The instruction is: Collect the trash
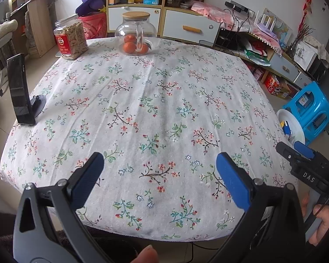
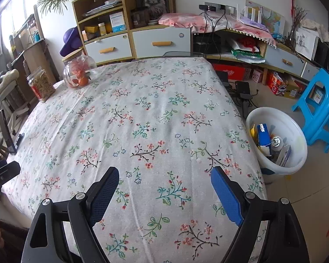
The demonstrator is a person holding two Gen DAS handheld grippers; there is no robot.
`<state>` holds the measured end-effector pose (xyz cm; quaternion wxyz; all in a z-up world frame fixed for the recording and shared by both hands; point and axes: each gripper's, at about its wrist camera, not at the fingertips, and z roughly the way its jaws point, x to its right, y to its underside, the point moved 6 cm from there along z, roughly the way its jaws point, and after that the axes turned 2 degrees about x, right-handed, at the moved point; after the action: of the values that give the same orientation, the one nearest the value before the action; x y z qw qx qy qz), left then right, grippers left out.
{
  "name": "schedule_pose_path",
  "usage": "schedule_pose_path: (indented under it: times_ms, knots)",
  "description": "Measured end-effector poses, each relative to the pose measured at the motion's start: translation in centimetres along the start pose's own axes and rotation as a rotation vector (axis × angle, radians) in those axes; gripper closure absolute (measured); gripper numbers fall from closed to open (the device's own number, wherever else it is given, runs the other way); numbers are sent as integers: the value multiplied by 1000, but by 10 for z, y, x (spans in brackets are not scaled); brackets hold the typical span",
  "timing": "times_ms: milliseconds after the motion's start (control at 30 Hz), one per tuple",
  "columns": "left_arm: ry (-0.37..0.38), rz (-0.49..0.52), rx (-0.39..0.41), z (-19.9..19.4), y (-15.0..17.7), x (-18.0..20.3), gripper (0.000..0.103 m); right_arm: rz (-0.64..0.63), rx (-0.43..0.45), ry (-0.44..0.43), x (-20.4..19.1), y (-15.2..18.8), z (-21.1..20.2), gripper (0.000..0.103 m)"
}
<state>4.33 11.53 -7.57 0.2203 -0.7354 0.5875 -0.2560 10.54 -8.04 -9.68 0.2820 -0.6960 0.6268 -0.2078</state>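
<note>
**Both grippers wide and empty over the flowered table, trash in the white bin**

The right gripper [image 2: 164,175] hangs above the near edge of the table with its jaws spread wide and nothing between them; only the flowered tablecloth [image 2: 142,114] shows in the gap. The left gripper [image 1: 159,161] stands the same way, jaws wide apart and empty, over the near part of the same cloth. In the left wrist view the right gripper's blue-padded tip and black body sit at the right edge of the table, with the person's hand [image 1: 320,219] around its handle.

Just beside the table's right edge, on the floor, stands a white bin [image 2: 296,160]. Inside it lies the trash [image 2: 267,142]: a blue carton, a yellow scrap, a round silvery piece and some white paper or card. From the left wrist only a slice of the bin's rim and a bit of the blue carton show past the table edge.

A blue plastic stool [image 2: 320,107] stands on the floor beyond the bin. At the far left corner of the table sit a glass jar with a wooden lid [image 1: 135,36], holding orange fruit, and a plastic jar [image 1: 70,40] with a red label. A dark phone [image 1: 19,89] leans upright on a stand at the left edge. Shelves and drawers line the wall behind.
</note>
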Motion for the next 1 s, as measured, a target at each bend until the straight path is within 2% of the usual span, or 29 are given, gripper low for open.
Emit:
schedule_pose_path:
  times_ms: [1000]
  knots:
    - [-11, 1, 17, -2, -2, 2, 1, 2, 38, 14, 2, -2, -9, 16]
